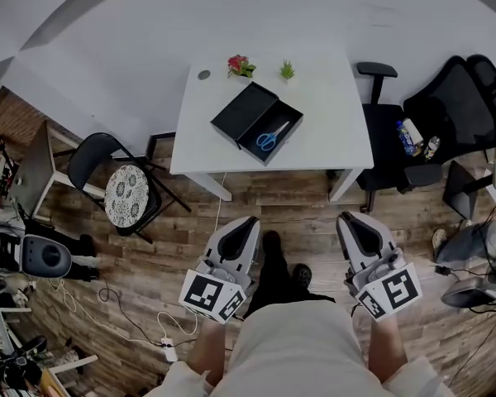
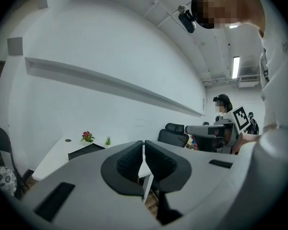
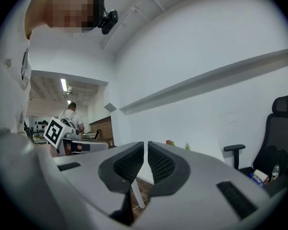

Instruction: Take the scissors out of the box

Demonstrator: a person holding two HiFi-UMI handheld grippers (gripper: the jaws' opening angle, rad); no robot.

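The scissors (image 1: 272,136), blue-handled, lie in the open tray of a black box (image 1: 241,112) on the white table (image 1: 331,114). In the head view both grippers are held low near the person's body, well short of the table. My left gripper (image 1: 246,222) is shut with nothing in it; its tips meet in its own view (image 2: 143,144). A narrow gap shows between the jaws of my right gripper (image 1: 351,219), with nothing in it (image 3: 146,144). In the left gripper view the box (image 2: 84,151) is far ahead.
Two small potted plants (image 1: 240,65) (image 1: 287,70) stand at the table's back edge. Black office chairs (image 1: 380,139) (image 1: 459,98) are right of the table. A chair with a patterned cushion (image 1: 126,193) is at its left. Cables (image 1: 107,304) lie on the wooden floor.
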